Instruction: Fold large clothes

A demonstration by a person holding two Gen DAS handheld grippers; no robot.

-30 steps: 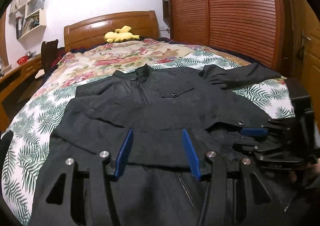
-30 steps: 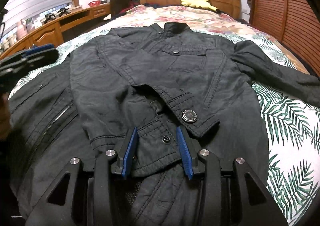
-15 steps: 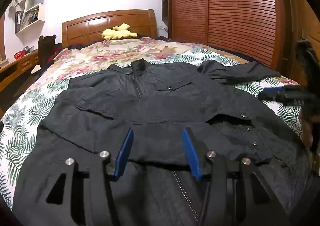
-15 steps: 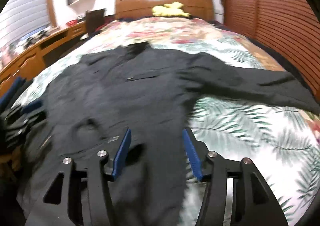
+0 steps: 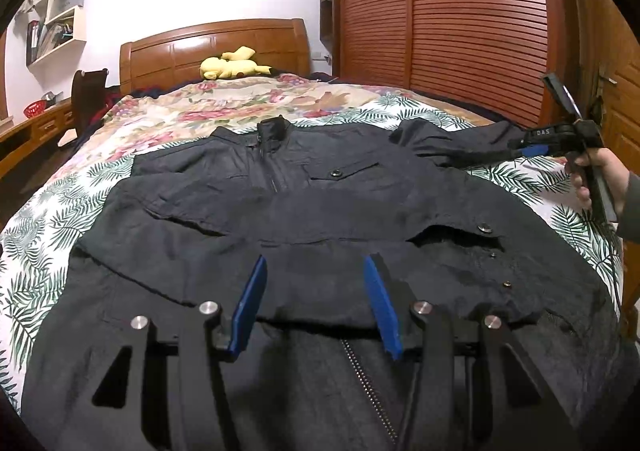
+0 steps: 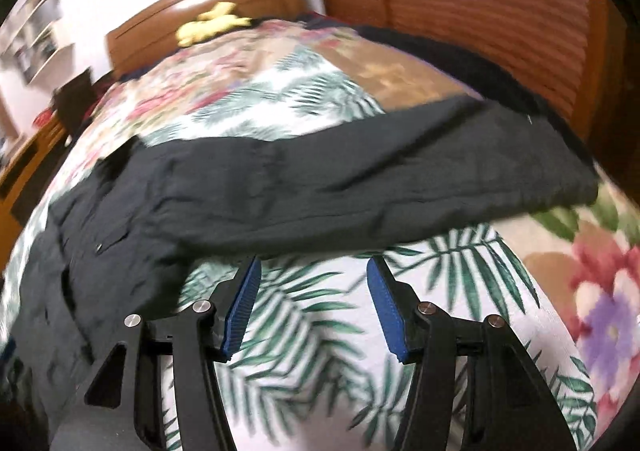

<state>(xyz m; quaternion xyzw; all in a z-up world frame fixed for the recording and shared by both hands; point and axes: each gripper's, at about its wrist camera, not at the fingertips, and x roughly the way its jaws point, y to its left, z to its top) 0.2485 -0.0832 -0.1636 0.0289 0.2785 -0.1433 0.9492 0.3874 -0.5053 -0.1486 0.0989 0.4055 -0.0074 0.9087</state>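
Observation:
A black jacket (image 5: 320, 211) lies face up on the bed, collar toward the headboard. One sleeve is folded across its front, with the buttoned cuff (image 5: 486, 228) on the right side. My left gripper (image 5: 314, 263) hovers open over the lower front of the jacket, with only flat cloth below its pads. The other sleeve (image 6: 320, 187) stretches out across the bedspread. My right gripper (image 6: 313, 263) is open just short of that sleeve, over the palm-leaf print, with nothing between its fingers. In the left wrist view a hand holds the right gripper (image 5: 528, 149) at the sleeve's end.
The bedspread (image 5: 40, 251) with leaf and flower print covers the bed. A yellow plush toy (image 5: 230, 67) lies by the wooden headboard (image 5: 212, 47). Louvred wardrobe doors (image 5: 460, 31) stand close on the right. A desk (image 5: 32, 131) and chair (image 5: 90, 91) are at the left.
My right gripper opened and let go of the folded sleeve's cuff. It then swung right to the outstretched sleeve. The left gripper stayed put.

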